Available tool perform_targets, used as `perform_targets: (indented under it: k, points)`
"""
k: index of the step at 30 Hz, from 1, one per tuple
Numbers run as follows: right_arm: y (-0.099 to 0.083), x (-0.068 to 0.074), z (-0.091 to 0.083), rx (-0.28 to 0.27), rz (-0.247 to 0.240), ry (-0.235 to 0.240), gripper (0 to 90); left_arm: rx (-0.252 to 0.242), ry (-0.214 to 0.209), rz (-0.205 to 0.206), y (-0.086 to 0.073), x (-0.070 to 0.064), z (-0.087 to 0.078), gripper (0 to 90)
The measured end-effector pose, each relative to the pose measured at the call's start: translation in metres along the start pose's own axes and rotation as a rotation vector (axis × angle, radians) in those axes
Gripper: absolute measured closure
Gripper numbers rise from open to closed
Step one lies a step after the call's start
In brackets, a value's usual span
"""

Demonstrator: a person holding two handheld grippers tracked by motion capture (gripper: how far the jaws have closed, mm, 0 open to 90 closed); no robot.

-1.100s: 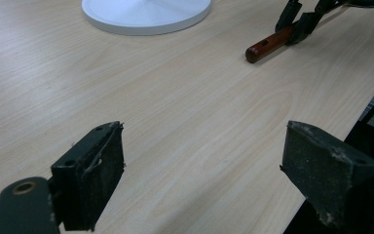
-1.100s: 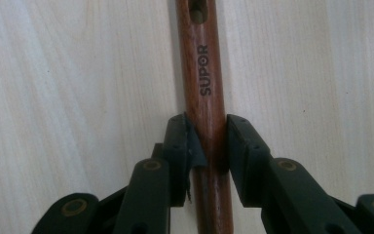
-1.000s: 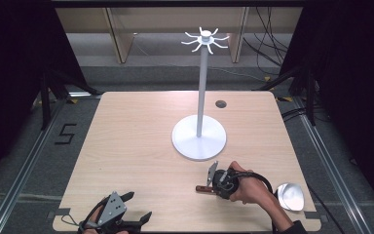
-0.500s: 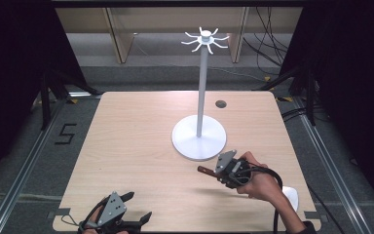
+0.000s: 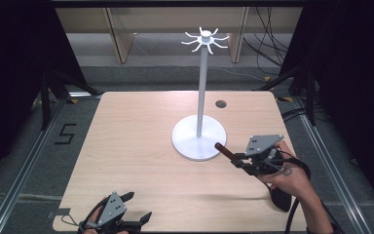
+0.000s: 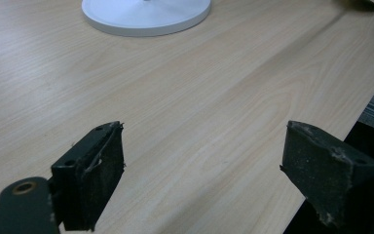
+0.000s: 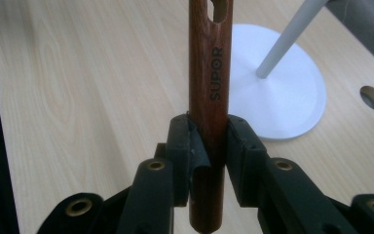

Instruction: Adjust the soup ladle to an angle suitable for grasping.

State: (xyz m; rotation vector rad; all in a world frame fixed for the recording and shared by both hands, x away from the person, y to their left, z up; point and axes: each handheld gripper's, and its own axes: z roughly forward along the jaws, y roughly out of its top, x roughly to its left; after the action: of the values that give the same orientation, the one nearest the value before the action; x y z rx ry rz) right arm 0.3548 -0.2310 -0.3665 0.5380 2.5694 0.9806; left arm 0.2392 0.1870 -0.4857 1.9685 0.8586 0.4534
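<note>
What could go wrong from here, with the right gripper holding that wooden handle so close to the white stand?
1. The right gripper clamps the wooden handle near one end, so the long free part might pivot or slip between the jaws.
2. The handle's tip sits close to the stand's round base; a careless swing might knock the thin pole and rock the stand.
3. The left gripper rests open at the table edge, too far to steady anything.

A white stand [image 5: 199,140] rises at the table's [image 5: 136,146] centre, hooks fanned at its top. At four o'clock from its base, the right gripper [image 5: 237,161] clamps a brown handle [image 5: 224,151] pointing toward ten o'clock. The left gripper [image 5: 139,212], jaws apart, rests at seven o'clock by the near edge.
</note>
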Motion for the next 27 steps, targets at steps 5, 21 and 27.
perform_targets:
  k: [5, 21, 27]
  points:
    - [-0.002, -0.007, -0.014, -0.054, 0.026, 0.004, 74.1, -0.023, -0.010, -0.016, 0.000, -0.002, 0.001, 14.8]
    - [-0.015, -0.029, -0.062, -0.282, 0.134, 0.001, 74.1, 0.000, -0.001, 0.001, -0.001, 0.000, 0.000, 14.8]
    - [-0.017, -0.031, -0.074, -0.344, 0.158, -0.013, 74.1, -0.006, -0.010, -0.003, -0.001, 0.000, 0.000, 14.8]
